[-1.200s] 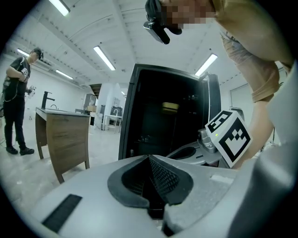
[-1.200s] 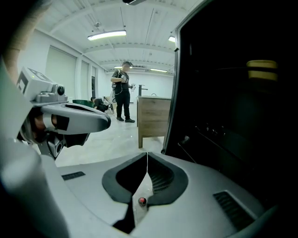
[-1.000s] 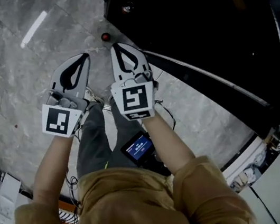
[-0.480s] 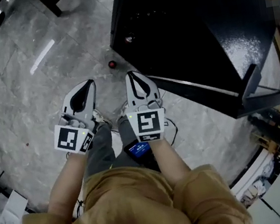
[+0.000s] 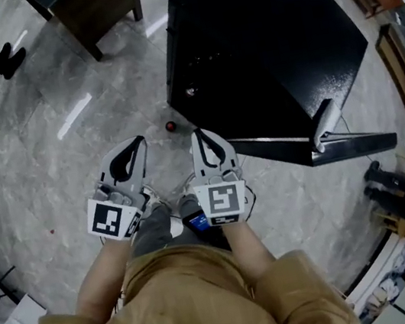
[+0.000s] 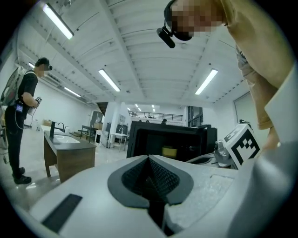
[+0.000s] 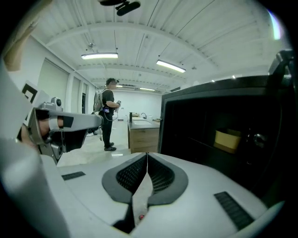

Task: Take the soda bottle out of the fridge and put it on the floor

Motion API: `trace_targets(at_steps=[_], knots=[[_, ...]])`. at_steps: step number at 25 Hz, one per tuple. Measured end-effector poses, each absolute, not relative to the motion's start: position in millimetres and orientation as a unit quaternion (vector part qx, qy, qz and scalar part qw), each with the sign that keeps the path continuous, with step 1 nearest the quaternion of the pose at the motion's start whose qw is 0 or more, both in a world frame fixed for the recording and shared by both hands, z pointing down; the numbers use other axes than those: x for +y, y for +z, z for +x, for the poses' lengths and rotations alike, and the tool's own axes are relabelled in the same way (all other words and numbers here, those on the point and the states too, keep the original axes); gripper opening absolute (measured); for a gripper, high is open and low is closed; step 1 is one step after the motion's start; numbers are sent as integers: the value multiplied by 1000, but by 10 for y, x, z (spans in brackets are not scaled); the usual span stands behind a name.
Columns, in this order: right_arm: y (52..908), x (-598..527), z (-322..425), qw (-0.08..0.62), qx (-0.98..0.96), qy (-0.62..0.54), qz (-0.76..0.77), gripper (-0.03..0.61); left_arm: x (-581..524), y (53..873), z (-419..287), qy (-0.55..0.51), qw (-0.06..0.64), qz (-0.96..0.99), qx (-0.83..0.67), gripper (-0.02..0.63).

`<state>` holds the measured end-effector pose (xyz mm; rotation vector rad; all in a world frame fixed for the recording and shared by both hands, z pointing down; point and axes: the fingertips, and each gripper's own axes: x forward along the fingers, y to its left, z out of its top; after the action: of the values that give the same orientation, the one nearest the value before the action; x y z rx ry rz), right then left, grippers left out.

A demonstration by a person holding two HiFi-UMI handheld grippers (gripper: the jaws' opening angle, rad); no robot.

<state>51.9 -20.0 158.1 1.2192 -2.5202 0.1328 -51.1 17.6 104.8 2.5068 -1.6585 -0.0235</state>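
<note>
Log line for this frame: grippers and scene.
left gripper: shut, empty | right gripper: shut, empty | both side by side facing black fridge | small red object on floor beside fridge

To my left stands a wooden counter with a sink and tap. A person wearing a backpack stands beside it, under strip lights.

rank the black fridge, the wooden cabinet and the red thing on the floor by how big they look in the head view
1. black fridge
2. wooden cabinet, partly cut off by the frame
3. red thing, just a small dot
</note>
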Motion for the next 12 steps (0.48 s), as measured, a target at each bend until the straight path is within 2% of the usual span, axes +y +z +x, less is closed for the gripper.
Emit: trace_targets(at_steps=[12], knots=[[608, -97, 787, 102, -890, 4, 444, 5, 466, 303, -684, -34, 26, 832, -553, 0]])
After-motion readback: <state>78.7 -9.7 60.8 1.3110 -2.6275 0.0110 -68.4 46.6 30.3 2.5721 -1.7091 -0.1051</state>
